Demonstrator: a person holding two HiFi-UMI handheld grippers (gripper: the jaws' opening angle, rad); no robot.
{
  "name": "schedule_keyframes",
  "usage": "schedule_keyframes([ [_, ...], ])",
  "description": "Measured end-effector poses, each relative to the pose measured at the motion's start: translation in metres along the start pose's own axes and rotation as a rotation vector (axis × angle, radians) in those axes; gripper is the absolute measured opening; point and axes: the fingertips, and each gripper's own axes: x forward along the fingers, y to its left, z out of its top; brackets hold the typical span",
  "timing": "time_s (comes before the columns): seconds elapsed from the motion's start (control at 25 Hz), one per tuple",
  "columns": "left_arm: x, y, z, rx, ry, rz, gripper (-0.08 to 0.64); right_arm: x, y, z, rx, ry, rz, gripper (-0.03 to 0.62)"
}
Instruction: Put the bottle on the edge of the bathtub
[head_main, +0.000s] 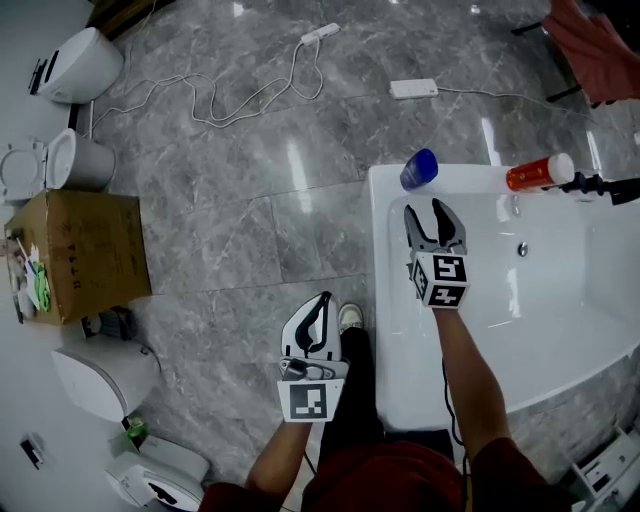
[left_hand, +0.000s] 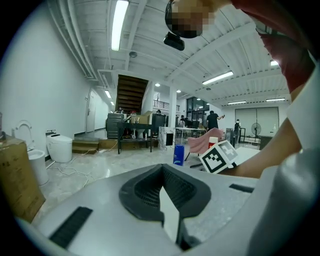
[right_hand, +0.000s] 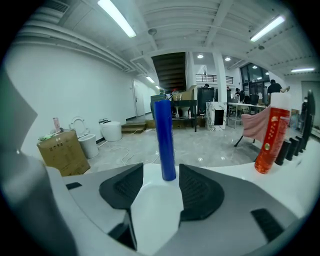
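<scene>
A tall blue bottle (head_main: 419, 168) stands upright on the near-left corner of the white bathtub's rim (head_main: 382, 300). My right gripper (head_main: 425, 210) hovers over the tub just behind it, jaws open. In the right gripper view the blue bottle (right_hand: 164, 140) rises just past the fingertips of the right gripper (right_hand: 161, 175), with a gap on each side and no pad touching it. A red bottle (head_main: 538, 173) with a white cap lies further along the same rim, and stands at the right as the red bottle (right_hand: 268, 140). My left gripper (head_main: 320, 305) is shut and empty above the floor.
A black faucet (head_main: 600, 185) sits beside the red bottle and a drain (head_main: 522, 249) is in the tub. A cardboard box (head_main: 85, 255), toilets (head_main: 80, 65) and a power strip (head_main: 413, 88) with cables lie on the grey marble floor. A shoe (head_main: 350, 318) is by the tub.
</scene>
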Motion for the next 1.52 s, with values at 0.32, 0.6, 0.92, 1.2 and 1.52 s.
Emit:
schedule_keyframes([
  [0.32, -0.051, -0.025, 0.034, -0.033, -0.023, 0.046, 0.005, -0.132, 0.015, 0.001, 0.0, -0.026, 0.042, 0.219],
  [0.6, -0.121, -0.064, 0.061, -0.03, -0.01, 0.076, 0.005, -0.261, 0.03, 0.013, -0.045, -0.053, 0.098, 0.218],
  [0.92, -0.191, -0.108, 0.123, -0.001, -0.107, 0.078, 0.005, -0.384, 0.024, 0.061, -0.117, -0.168, 0.105, 0.216],
  [1.2, -0.222, -0.138, 0.167, 0.078, -0.236, 0.07, 0.005, -0.448, 0.002, 0.107, -0.17, -0.29, 0.028, 0.216],
  [1.52, -0.237, -0.152, 0.185, 0.094, -0.275, 0.061, 0.005, -0.481, -0.001, 0.131, -0.188, -0.362, 0.026, 0.215],
])
